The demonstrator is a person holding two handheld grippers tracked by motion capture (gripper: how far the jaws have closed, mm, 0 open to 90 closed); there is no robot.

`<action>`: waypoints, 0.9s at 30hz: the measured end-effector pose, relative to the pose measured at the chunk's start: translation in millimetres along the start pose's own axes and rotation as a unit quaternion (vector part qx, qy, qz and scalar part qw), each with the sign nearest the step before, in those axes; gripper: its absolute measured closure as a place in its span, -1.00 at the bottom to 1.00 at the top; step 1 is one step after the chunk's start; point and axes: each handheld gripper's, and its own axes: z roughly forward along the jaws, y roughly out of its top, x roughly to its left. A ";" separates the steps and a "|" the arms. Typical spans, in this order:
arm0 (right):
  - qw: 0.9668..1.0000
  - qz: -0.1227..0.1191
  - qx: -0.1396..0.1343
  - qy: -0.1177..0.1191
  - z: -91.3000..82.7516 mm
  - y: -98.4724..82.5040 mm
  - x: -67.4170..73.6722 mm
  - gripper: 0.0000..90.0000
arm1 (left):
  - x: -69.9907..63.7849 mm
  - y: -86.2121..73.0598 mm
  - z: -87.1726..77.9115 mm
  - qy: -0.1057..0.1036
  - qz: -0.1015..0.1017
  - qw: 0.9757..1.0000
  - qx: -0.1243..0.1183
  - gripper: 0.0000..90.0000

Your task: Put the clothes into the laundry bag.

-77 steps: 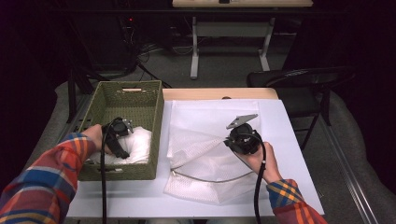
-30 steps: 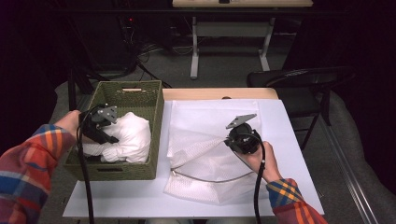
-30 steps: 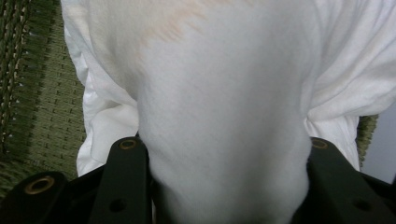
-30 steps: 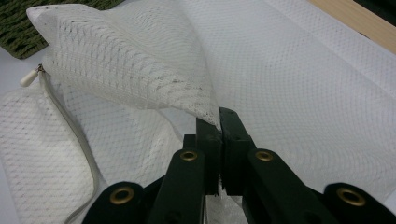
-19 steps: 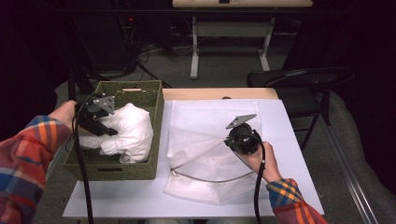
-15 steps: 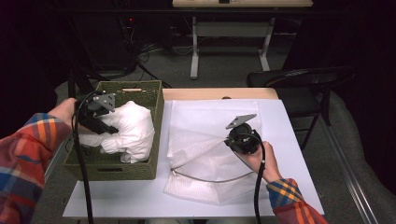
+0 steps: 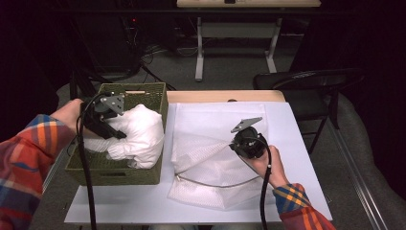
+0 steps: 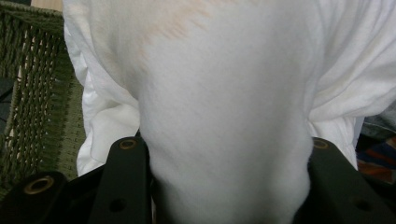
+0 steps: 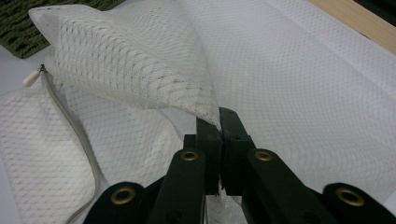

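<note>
Two grippers share the work: the left gripper (image 7: 112, 129) has its jaws clamped on a bunched white garment (image 7: 139, 134), and the right gripper (image 7: 239, 143) has its jaws pressed together on a fold of the mesh laundry bag (image 7: 210, 163). The job looks like moving the garment from the green woven basket (image 7: 119, 175) into the bag, and it seems roughly at its midpoint. The garment is gripped and lifted, its bulk bulging above the basket's rim while its lower part hangs inside. The bag lies on the white table cover (image 7: 297, 143) just right of the basket, with its upper layer pinched and raised so the zippered mouth gapes toward the basket. What is left, by this reading, is carrying the garment across, pushing it through the opening and letting go.

From the high view comes the layout: basket at left, bag at right, both plaid sleeves entering from below. The left gripper view adds what that one cannot, namely the cloth (image 8: 224, 140) squeezed thick between both black jaws, with basket weave (image 8: 32, 93) behind. The right gripper view shows the mesh (image 9: 140, 74) tented up from the closed jaw tips, the zipper track and its small white pull (image 9: 30, 78) at the bag's edge.
</note>
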 end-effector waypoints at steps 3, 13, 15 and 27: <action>1.000 0.001 0.000 0.000 0.2 0.4 1.0 0.97 | -4.7 5.4 -1.9 -0.002 0.006 1.000 0.002 0.21; 1.000 0.002 0.002 0.001 0.2 1.0 1.8 0.97 | -15.8 20.0 -2.1 -0.010 0.004 1.000 -0.004 0.21; 1.000 0.004 0.001 0.001 0.3 1.0 1.6 0.98 | -17.0 22.2 -2.6 -0.011 0.004 1.000 -0.005 0.21; 1.000 0.007 0.000 0.002 0.3 2.1 2.6 0.97 | -31.7 37.1 -4.3 -0.014 -0.014 1.000 -0.013 0.21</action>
